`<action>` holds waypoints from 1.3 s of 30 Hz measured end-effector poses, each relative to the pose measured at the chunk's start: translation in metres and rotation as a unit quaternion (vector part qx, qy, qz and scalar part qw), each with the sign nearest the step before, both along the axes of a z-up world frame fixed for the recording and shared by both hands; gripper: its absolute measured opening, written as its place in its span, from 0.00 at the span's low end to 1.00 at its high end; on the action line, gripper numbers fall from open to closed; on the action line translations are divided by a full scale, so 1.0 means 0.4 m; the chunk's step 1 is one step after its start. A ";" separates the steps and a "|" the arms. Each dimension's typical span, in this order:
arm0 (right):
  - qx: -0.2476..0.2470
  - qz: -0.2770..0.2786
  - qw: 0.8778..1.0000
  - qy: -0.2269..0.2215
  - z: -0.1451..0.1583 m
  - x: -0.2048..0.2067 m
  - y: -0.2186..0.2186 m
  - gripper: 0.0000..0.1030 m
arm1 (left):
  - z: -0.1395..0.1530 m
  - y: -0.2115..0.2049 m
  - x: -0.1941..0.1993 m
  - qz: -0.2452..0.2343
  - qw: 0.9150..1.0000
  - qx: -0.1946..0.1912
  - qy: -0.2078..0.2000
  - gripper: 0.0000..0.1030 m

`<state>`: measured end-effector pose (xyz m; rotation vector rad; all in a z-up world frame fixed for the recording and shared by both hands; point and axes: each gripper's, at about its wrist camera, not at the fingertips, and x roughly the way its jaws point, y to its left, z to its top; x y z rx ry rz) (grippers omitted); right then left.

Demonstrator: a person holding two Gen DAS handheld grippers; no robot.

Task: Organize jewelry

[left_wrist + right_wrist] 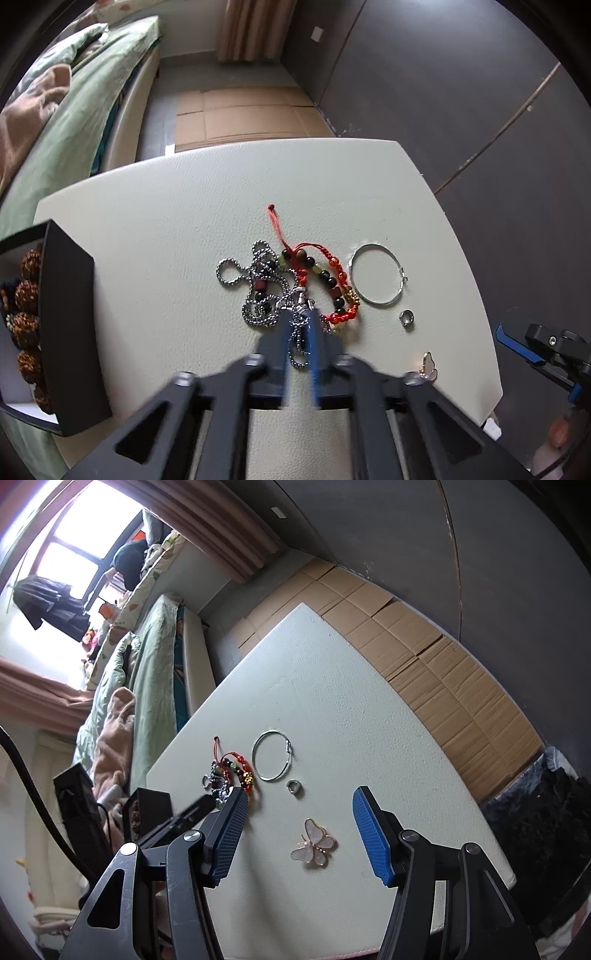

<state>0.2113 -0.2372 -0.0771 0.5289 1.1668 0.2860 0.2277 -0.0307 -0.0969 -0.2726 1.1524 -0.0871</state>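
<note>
On the white table lies a tangle: a silver ball chain necklace, a dark bead bracelet and a red cord bracelet with coloured beads. My left gripper is nearly shut around the chain's pendant end on the table. A silver hoop, a small ring and a pink butterfly brooch lie to the right. My right gripper is open and empty, hovering above the brooch. The black box at the left holds brown beaded balls.
A bed with green bedding stands beyond the table's left side. Flattened cardboard covers the floor behind the table. A dark wall runs along the right. The table edge is close on the right.
</note>
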 end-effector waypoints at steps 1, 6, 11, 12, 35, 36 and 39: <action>0.000 0.000 1.000 0.000 -0.001 0.000 0.001 0.58 | 0.002 0.001 -0.001 0.001 1.000 -0.001 -0.002 0.34; 0.001 0.004 1.000 0.000 0.002 0.002 0.008 0.58 | 0.011 -0.019 0.004 -0.004 1.000 0.017 -0.016 0.39; 0.002 0.006 1.000 -0.001 0.005 0.003 0.010 0.58 | -0.007 -0.060 0.003 -0.039 0.997 0.070 -0.005 0.39; 0.003 0.005 1.000 -0.001 0.005 0.004 0.008 0.58 | -0.011 -0.065 0.000 -0.043 0.996 0.084 -0.006 0.39; -0.003 0.008 1.000 -0.002 0.006 -0.004 0.014 0.58 | 0.055 0.037 -0.034 -0.017 0.998 0.027 -0.051 0.15; -0.004 0.009 1.000 -0.002 0.008 -0.003 0.013 0.58 | 0.066 0.040 -0.038 -0.014 0.998 0.024 -0.057 0.15; -0.011 0.014 1.000 -0.003 0.006 -0.008 0.017 0.58 | 0.116 0.054 -0.059 -0.005 0.997 0.013 -0.081 0.15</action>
